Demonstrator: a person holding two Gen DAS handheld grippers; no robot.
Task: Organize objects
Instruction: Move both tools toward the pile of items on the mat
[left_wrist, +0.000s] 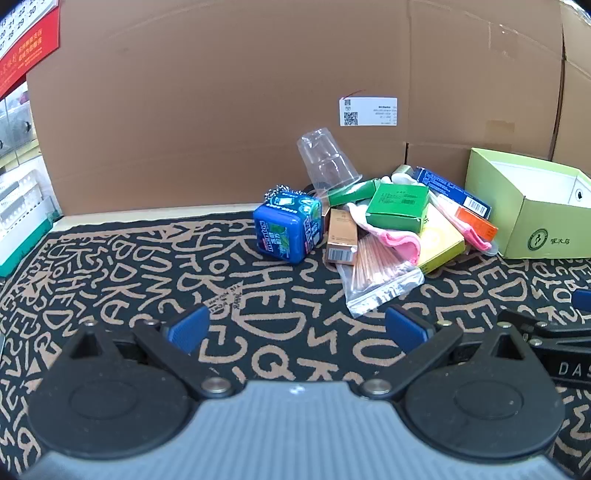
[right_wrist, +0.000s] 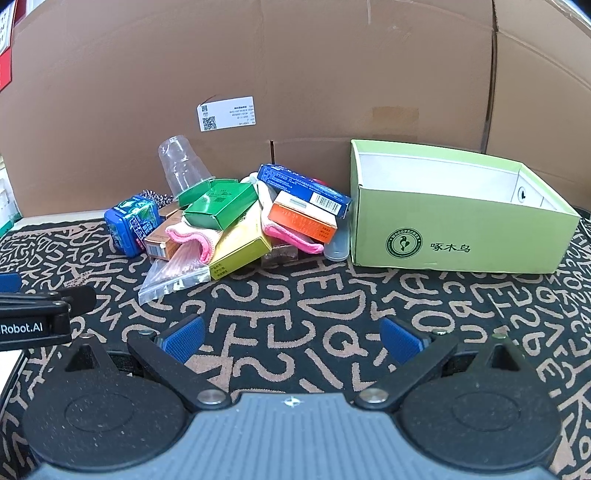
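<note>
Bright, even indoor light, soft shadows, sharp focus; fisheye bends edges, corners vignetted.

Pink cloth lies partly buried under stacked boxes; the white label on the cardboard carries print too small to read.

Tabletop covered by a black cloth with tan lettering. Resting directly on it: a blue cube-shaped tin, a brown carton, a clear zip bag of thin sticks, a yellow box, and an open light-green box to the right.
</note>
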